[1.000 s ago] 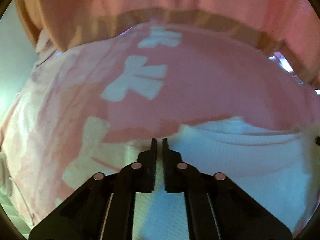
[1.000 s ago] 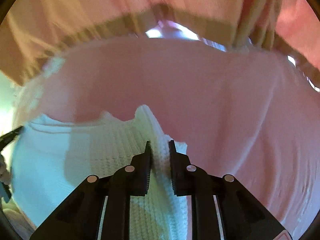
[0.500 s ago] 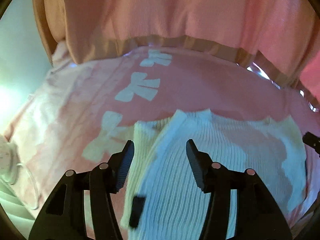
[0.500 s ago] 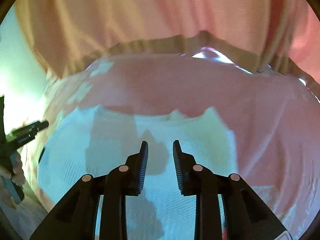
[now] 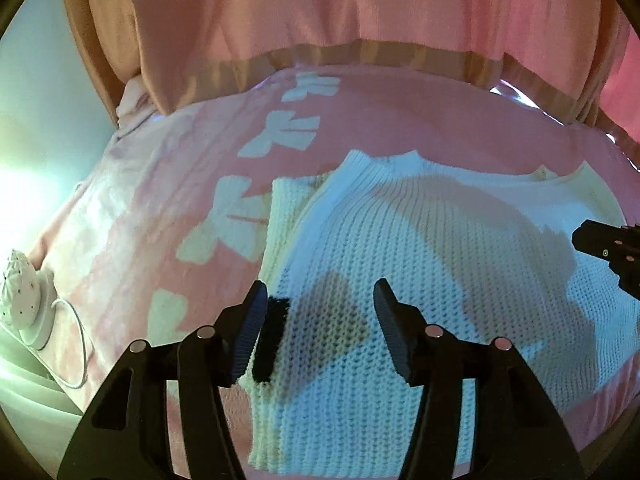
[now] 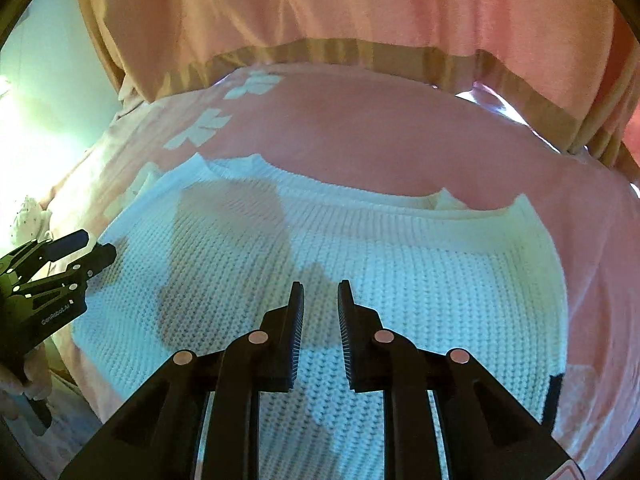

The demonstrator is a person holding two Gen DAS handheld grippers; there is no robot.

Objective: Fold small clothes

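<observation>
Both tongs hang empty above the white knit sweater (image 6: 360,264), which lies flat on the pink blanket (image 6: 400,140). Our left gripper (image 5: 320,308) is opening wide; our right gripper (image 6: 321,308) is closing, nearly together. We should pinch matching edges evenly. Its near hem is cut off.

The left tongs (image 5: 318,330) pointed steeply downward, their jaws opening and standing well apart with nothing pinched between the pads. The right tongs (image 6: 320,330) tilted down likewise, jaws closing to a narrow gap, empty too. A hand (image 6: 18,380) gripped the left tongs' handle, off the right tongs' left side.
</observation>
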